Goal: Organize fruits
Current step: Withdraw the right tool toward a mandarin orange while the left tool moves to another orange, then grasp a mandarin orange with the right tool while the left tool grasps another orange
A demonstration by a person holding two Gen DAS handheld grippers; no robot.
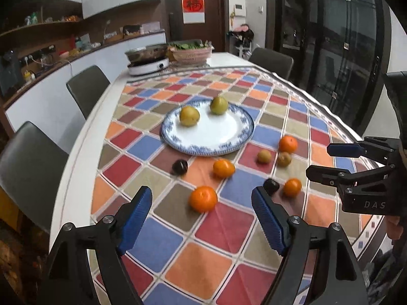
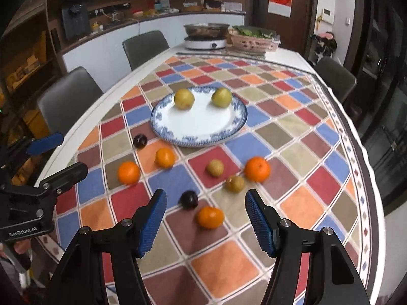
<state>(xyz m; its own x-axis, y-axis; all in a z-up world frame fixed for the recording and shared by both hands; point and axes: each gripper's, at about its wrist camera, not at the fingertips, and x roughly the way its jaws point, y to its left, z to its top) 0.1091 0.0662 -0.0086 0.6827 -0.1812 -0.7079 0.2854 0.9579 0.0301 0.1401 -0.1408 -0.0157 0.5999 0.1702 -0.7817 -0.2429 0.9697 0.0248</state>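
Note:
A blue-rimmed white plate holds two yellow-green pears. Several oranges, two small brown fruits and two dark plums lie loose on the checked tablecloth in front of the plate. My left gripper is open and empty above the nearest orange. My right gripper is open and empty above a plum and an orange. Each gripper shows at the edge of the other's view.
An induction cooker with a steel pot and a pink basket of greens stand at the table's far end. Dark chairs line the left side and one stands at the far right. A glass door is on the right.

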